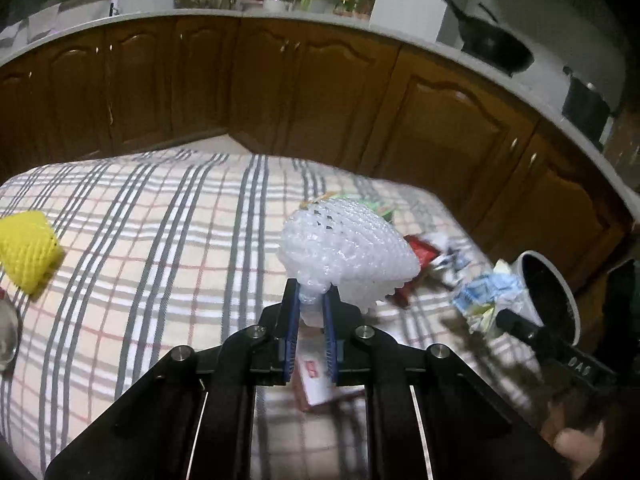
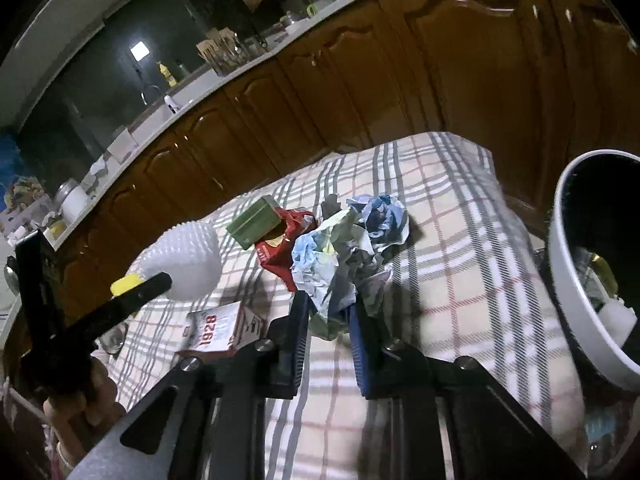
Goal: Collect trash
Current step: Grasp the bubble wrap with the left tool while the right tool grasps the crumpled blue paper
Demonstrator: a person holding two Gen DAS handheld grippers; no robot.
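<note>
Trash bin point(image 2: 576, 300) at your right holds a white foam piece point(image 2: 618, 316). Your left gripper point(image 1: 311, 304) pinches the white foam net point(image 1: 344, 252); your right gripper point(image 2: 330, 312) clamps crumpled paper point(image 2: 332, 264) above the checked tablecloth point(image 2: 460, 240).

A yellow foam mesh sleeve point(image 1: 28, 250) is cut off by the left edge of the left wrist view. The lower end of a white foam net fruit sleeve point(image 1: 344, 254) is hidden between blue gripper pads. A small red and white carton point(image 1: 316, 384) lies mostly hidden behind those fingers. The white round bin with a dark inside point(image 2: 592, 264) runs past the right edge of the right wrist view; its contents are too dark to tell. Crumpled blue and grey paper point(image 2: 340, 256) hides its own lower end between that gripper's pads.
</note>
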